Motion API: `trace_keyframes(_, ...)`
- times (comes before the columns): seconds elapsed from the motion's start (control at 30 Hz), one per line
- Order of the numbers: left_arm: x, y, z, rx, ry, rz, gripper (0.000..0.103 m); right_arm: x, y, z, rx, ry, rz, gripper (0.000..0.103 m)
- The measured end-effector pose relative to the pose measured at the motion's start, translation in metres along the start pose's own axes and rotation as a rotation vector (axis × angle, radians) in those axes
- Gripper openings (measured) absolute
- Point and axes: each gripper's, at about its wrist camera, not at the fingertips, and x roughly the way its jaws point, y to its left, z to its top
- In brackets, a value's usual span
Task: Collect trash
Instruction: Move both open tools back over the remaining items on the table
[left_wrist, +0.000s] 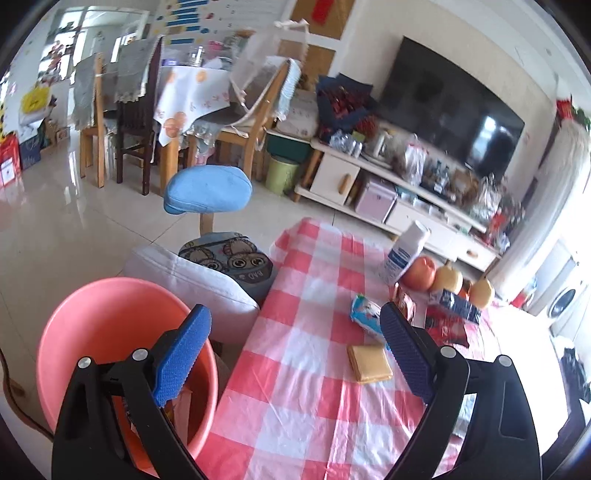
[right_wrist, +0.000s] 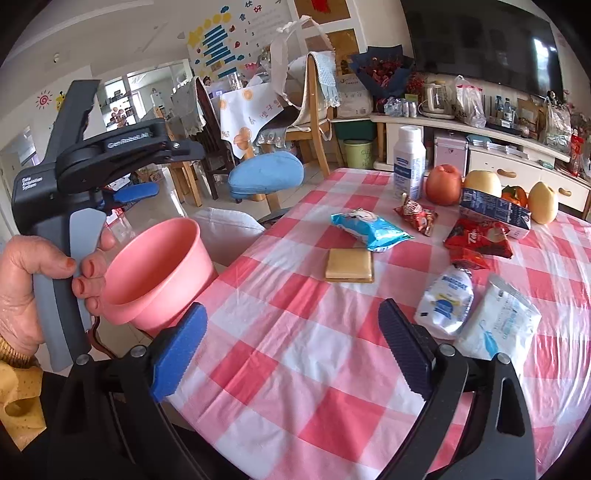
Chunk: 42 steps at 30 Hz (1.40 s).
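Right wrist view shows both grippers spread and empty — right gripper (right_wrist: 291, 345), left gripper (left_wrist: 295, 345) — with wrappers (right_wrist: 369, 229) littering the checked table (right_wrist: 295, 369), the pink bin (right_wrist: 159, 269) beside it barely filled.

A pink bin (right_wrist: 159, 273) stands just off the left edge of the counter (right_wrist: 295, 350), open side up; from the left wrist view some scraps lie at its bottom. On the checked cloth lies the trash. A blue snack wrapper (right_wrist: 369, 229) lies crumpled near the middle, and a flat yellow packet (right_wrist: 350, 264) lies just in front of it. A small red wrapper (right_wrist: 416, 214) sits further back. A larger red wrapper (right_wrist: 480, 240) lies to the right, beside a dark blue carton (right_wrist: 495, 212) lying on its side. Nearer, two white pouches (right_wrist: 445, 302) (right_wrist: 498, 325) lie side by side, flattened.
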Motion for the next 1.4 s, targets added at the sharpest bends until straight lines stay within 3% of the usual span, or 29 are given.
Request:
trace_keyframes(0.33, 0.013, -0.049, -0.006, 0.126, 0.076, -0.021, 0.092, -0.021, -0.018, -0.007, -0.011, -0.039, 0.012, 0.095)
trace_keyframes(0.93, 0.029, -0.095, -0.013, 0.198, 0.115, -0.001, 0.092, -0.036, -0.064, -0.012, 0.060, -0.060, 0.038, 0.095)
trace_keyframes(1.4, 0.048, -0.127, -0.025, 0.256, 0.191, -0.010, 0.092, -0.049, -0.117, -0.011, 0.146, -0.060, -0.002, 0.096)
